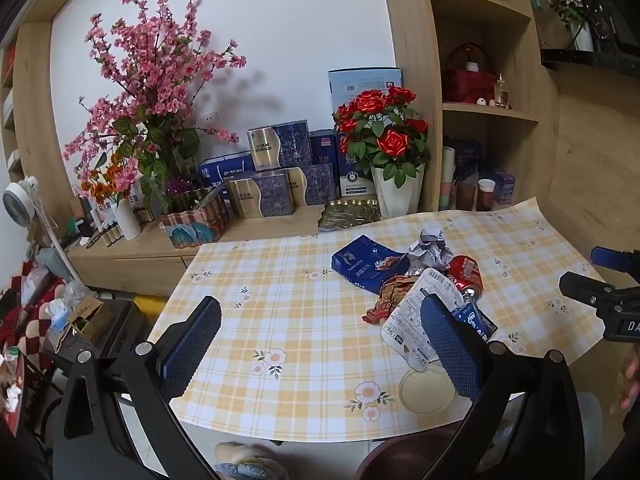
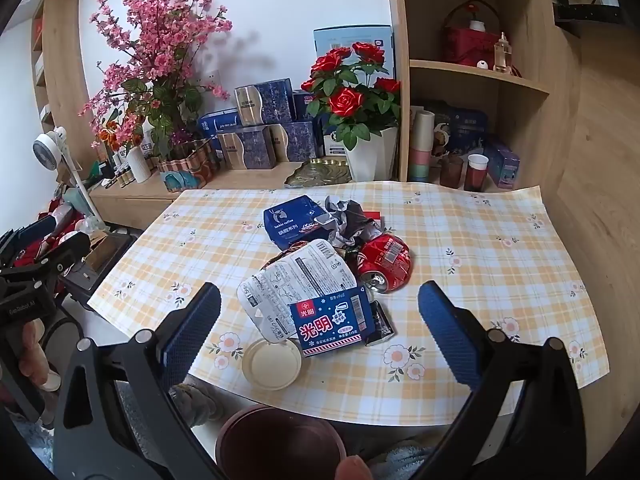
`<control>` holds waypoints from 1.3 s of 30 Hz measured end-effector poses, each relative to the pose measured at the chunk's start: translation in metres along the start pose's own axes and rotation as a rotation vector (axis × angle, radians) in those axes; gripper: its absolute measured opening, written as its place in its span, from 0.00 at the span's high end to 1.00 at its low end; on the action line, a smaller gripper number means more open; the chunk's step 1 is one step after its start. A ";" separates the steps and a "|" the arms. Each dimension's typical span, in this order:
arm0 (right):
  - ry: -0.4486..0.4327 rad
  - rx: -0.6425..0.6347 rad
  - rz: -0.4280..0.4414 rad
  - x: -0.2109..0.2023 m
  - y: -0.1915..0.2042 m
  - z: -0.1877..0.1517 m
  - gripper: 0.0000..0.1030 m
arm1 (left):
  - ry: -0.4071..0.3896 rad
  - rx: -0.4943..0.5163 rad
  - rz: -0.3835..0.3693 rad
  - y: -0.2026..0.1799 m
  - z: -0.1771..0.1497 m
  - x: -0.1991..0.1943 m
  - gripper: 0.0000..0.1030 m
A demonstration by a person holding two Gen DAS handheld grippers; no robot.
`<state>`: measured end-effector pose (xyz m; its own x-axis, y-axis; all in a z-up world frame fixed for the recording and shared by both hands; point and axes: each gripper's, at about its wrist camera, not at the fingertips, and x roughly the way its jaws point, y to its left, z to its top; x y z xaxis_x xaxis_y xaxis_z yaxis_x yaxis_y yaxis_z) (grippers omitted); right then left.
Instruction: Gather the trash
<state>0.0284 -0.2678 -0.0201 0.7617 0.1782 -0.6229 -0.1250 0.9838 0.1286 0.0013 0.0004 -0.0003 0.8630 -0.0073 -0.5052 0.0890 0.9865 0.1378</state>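
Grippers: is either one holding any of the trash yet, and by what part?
Nothing is held. Left gripper and right gripper are both open, above the table, clear of the trash pile.

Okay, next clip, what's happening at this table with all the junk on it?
A person holds a claw in each hand above a checked tablecloth. Both the left claw and the right claw are open and hold nothing. The trash lies in one heap: a crushed red can, a blue carton, a white tray lid, crumpled paper, a blue coffee bag and a round cream lid. A brown bin waits below the table edge. Nothing is collected yet.
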 end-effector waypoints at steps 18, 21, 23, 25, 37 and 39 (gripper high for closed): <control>-0.005 -0.003 -0.002 -0.002 0.003 0.002 0.05 | -0.017 0.007 -0.010 -0.004 0.001 -0.001 0.05; -0.005 -0.006 0.000 -0.002 0.004 0.003 0.05 | -0.017 0.007 -0.011 -0.004 0.002 -0.001 0.05; -0.005 -0.008 0.000 -0.003 0.004 0.003 0.05 | -0.017 0.007 -0.011 -0.003 0.002 -0.001 0.05; -0.007 -0.007 0.001 -0.003 0.005 0.002 0.05 | -0.015 0.006 -0.013 -0.003 0.001 0.000 0.05; -0.005 -0.012 0.000 0.000 0.005 0.003 0.05 | -0.015 0.000 -0.012 -0.003 0.000 0.001 0.05; -0.004 -0.011 -0.002 -0.001 0.006 0.003 0.05 | -0.013 -0.001 -0.013 -0.002 0.000 0.001 0.05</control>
<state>0.0294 -0.2624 -0.0165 0.7646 0.1766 -0.6198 -0.1308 0.9842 0.1189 0.0021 -0.0020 -0.0015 0.8683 -0.0223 -0.4955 0.0998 0.9864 0.1305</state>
